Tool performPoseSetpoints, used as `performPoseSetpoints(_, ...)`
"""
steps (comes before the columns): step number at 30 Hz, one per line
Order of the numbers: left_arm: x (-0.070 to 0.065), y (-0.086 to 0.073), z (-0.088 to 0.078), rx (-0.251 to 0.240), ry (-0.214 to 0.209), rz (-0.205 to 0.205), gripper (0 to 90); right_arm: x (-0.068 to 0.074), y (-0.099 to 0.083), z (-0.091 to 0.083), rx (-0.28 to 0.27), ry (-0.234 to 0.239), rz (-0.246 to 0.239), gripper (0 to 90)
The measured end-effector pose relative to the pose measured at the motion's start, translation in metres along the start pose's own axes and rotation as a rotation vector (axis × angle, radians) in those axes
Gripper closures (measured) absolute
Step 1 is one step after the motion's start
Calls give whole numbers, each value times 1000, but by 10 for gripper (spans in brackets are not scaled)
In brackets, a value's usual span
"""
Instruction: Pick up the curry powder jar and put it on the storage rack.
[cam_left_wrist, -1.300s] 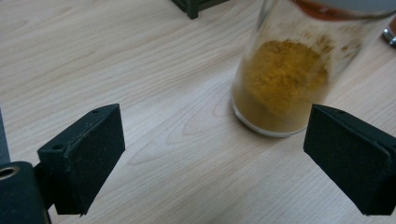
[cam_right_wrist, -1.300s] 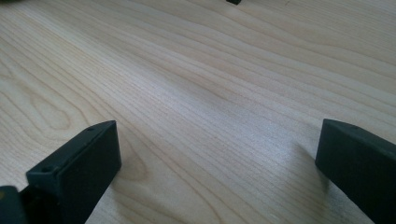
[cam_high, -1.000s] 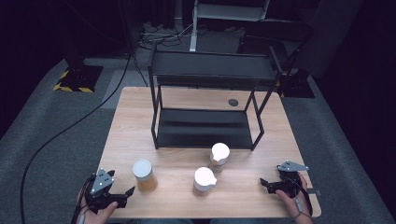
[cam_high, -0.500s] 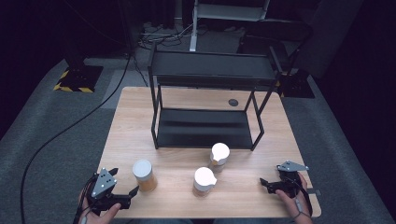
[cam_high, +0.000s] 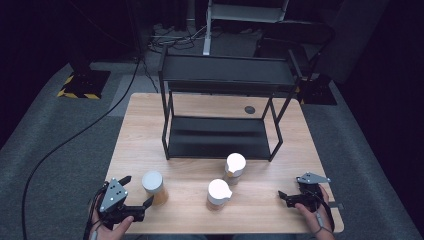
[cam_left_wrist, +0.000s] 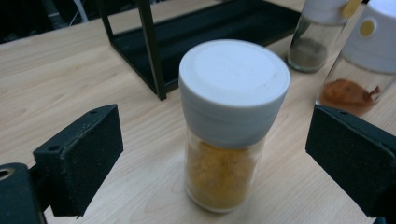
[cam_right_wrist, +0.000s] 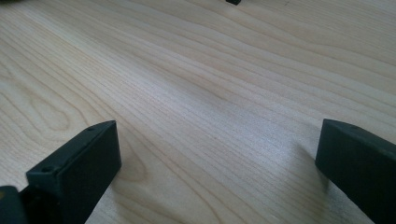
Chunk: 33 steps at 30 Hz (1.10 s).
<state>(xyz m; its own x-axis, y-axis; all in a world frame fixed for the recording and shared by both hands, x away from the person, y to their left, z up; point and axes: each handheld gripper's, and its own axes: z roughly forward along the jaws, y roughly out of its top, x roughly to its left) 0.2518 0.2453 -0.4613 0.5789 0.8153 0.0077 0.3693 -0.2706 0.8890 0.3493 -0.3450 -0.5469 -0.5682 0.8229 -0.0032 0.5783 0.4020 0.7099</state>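
A: Left gripper (cam_high: 134, 195) status?

B: Jaws spread wide, nothing held. In the left gripper view the two black pads stand to either side of a glass spice jar (cam_left_wrist: 232, 123), with bare wood showing between each pad and the glass. No contact.

A: Describe the jar

B: Upright on the table (cam_high: 150, 130), white screw cap, yellow-orange powder filling the lower part. In the high view it stands just beside the left gripper, at about 1 o'clock from it, near the front edge of the table.

A: Right gripper (cam_high: 287, 197)?

B: Also wide open and empty. In the right gripper view the jaws frame bare table surface. In the high view it sits near the front right corner of the table, jaws pointing toward 9 o'clock.

A: Other items, working outward?

B: A second jar (cam_high: 218, 194) with a white spouted cap and reddish-brown contents stands at 3 o'clock from the yellow jar, roughly midway between the two grippers. A third jar (cam_high: 235, 168), white cap, dark grey contents, stands close behind it at about 1 o'clock. Beyond these, a black two-tier metal rack (cam_high: 225, 80) occupies the middle and far part of the table; its lower shelf is just behind the third jar. A small dark round mark (cam_high: 249, 109) lies on the table behind the rack
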Motion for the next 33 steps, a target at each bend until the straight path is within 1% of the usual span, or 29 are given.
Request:
performPoseSetpoints(3, 0, 2, 2, -15, -2, 3, 37, 0, 0, 0, 0, 0, 0, 0)
performPoseSetpoints(9, -2, 4, 12, -12, -38, 5, 37, 0, 0, 0, 0, 0, 0, 0)
performPoseSetpoints(10, -2, 4, 14, -13, -41, 3, 37, 0, 0, 0, 0, 0, 0, 0)
performPoseSetpoints(13, -1, 4, 18, -32, -70, -24, 37, 0, 0, 0, 0, 0, 0, 0)
performPoseSetpoints(18, 0, 4, 22, -40, -75, -35, 41, 0, 0, 0, 0, 0, 0, 0)
performPoseSetpoints(22, 1, 3, 26, -43, -74, -36, 52, 0, 0, 0, 0, 0, 0, 0)
performPoseSetpoints(24, 1, 2, 28, -42, -81, -35, 58, 0, 0, 0, 0, 0, 0, 0)
performPoseSetpoints(31, 2, -1, 36, -34, -94, -38, 105, 0, 0, 0, 0, 0, 0, 0)
performPoseSetpoints(33, 2, -2, 38, -30, -93, -35, 131, 0, 0, 0, 0, 0, 0, 0)
